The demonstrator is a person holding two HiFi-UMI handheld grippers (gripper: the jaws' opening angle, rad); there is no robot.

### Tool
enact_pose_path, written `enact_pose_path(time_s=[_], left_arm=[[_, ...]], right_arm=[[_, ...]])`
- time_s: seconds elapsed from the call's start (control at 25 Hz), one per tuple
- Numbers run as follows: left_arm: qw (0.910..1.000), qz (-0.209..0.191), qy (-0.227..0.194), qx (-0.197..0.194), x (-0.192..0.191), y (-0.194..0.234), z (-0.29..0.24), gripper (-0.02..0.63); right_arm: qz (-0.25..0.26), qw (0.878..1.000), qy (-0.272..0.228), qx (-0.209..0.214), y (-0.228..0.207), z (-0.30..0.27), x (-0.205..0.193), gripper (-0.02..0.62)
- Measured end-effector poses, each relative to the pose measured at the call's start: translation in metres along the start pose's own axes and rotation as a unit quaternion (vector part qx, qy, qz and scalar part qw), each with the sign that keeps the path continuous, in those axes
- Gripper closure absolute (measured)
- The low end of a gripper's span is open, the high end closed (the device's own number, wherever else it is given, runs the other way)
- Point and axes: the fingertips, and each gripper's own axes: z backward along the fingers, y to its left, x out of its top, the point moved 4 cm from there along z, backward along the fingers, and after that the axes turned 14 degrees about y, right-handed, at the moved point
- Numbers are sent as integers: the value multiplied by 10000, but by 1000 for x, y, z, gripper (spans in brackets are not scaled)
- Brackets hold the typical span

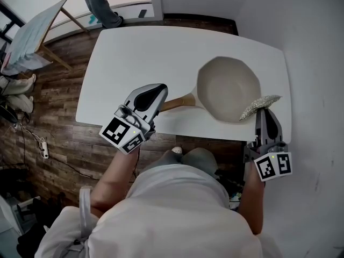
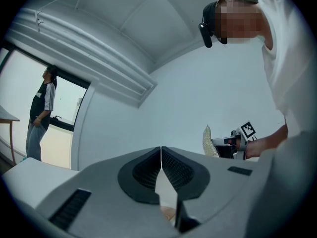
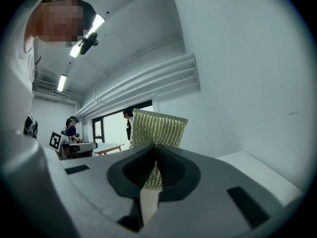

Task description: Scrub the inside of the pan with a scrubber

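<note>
**Pan flat on table, handle pointing left, scrubber at near-right rim**

Round cream pan (image 1: 228,87), matte inside, sits on the right half of the white rectangular table (image 1: 134,52). Long axis runs across the table: light wooden handle (image 1: 181,102) points to the person's left, bowl to the right.

Flat silvery-green mesh scrubber (image 1: 259,106) lies over the pan's near-right rim. It's pinched in the right gripper (image 1: 263,113): ribbed pads clamp its lower edge, and most of it sticks out past the tips.

Left gripper (image 1: 160,98) has jaws fully together, nothing btw the pads. Its tip sits over the handle end; contact can't tell.

Room: dark wood-plank floor (image 1: 59,85), white walls (image 1: 312,36). Pale board on a wooden easel (image 1: 32,36) top left, standing person (image 1: 102,4) past the table's far edge.
</note>
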Motion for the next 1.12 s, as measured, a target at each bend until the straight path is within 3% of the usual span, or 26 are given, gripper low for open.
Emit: enact_pose_path(time_s=[0.4,0.72,1.12], left_arm=[[9998,19,89,158,8,5,-28,591],[9987,-42,140,494,22,22,-53,591],[9969,99,105,775,25,26,-73,591]], right_arm=[[-188,9996,158,115,-34,-18,-3,572],[20,9985,101,534,-57,-64,34,572],[-22,9971,20,762,-92,-87,45,572]])
